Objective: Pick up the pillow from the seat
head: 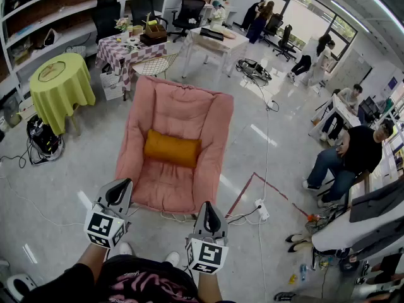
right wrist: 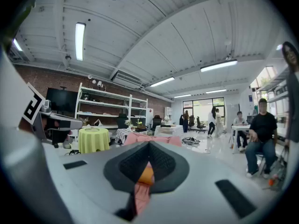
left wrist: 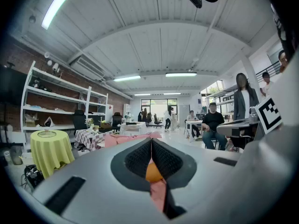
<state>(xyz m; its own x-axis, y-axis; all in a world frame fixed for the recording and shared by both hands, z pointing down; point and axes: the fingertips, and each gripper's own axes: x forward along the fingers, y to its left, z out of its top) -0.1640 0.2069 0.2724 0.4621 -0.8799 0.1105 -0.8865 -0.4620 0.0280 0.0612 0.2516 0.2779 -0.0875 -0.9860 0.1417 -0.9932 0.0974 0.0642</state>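
I hold both tongs low, near the front edge of the pink seat (head: 183, 109) but not touching it. My left gripper (head: 120, 185) has its jaws pressed together with nothing between them, and so does my right gripper (head: 208, 206). The orange pillow (head: 172, 148) lies across the middle of the seat, apart from both. The orange sliver beyond each pair of jaws is probably that pillow.

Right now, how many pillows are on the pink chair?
1. The orange pillow lies across the middle of the pink chair, where seat meets backrest. No other shows, though one behind the chair would be hidden.
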